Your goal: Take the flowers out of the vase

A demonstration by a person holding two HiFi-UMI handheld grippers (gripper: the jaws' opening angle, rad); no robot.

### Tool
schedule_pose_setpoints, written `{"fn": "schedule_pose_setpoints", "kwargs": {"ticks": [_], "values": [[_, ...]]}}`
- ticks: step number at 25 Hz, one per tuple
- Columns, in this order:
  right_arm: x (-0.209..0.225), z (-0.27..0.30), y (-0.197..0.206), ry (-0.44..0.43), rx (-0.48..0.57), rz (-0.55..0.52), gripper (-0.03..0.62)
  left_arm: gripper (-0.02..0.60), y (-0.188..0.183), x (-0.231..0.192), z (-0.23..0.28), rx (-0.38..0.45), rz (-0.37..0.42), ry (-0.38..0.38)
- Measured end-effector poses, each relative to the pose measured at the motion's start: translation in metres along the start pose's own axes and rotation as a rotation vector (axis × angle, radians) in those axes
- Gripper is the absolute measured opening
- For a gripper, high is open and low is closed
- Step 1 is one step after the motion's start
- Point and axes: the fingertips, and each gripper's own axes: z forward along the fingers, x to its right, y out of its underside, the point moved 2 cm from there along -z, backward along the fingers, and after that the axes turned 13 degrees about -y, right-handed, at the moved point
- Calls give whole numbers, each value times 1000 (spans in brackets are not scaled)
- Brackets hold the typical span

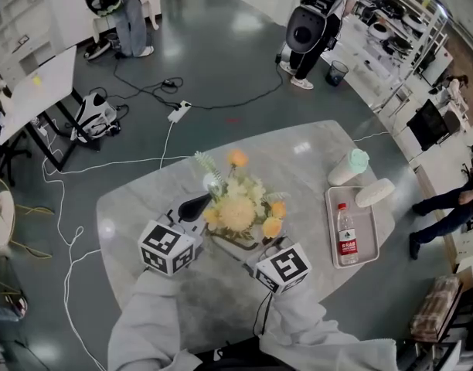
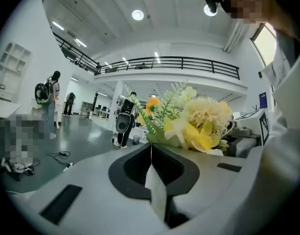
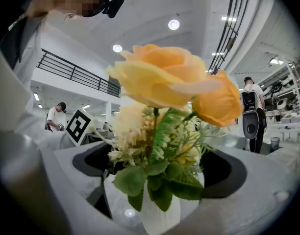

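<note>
Flowers (image 1: 238,207) in vase (image 3: 159,213), right gripper (image 3: 160,163) clamped on it, left gripper (image 2: 151,146) closed alongside, tray (image 1: 368,232) nearby

readable text: none | bottle (image 1: 346,236) label — red, print too small | blue wall sign (image 2: 263,100) — blurred

On the table (image 1: 298,157) the vase (image 1: 235,242) stands near the near edge with the flowers (image 1: 238,207) in it. The left gripper (image 1: 196,205) sits just left of the vase, its closed tips beside the flowers, and the right gripper (image 3: 157,180) comes in from the vase's near right, its jaws on either side of the vase; contact cannot be made out. Well to the right of the vase lies a tray (image 1: 328,230) with a bottle (image 1: 346,238) lying in it, an oblong object (image 1: 374,192) across its far end, and a cup (image 1: 349,167) just behind it.
</note>
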Motion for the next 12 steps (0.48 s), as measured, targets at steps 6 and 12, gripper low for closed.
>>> {"fn": "schedule_pose_setpoints", "kwargs": {"ticks": [6, 12], "values": [[1, -5, -6, 35, 25, -40, 315, 5, 0, 4, 2, -2, 10, 5], [0, -12, -9, 89, 32, -57, 137, 5, 0, 2, -5, -4, 3, -9]]}}
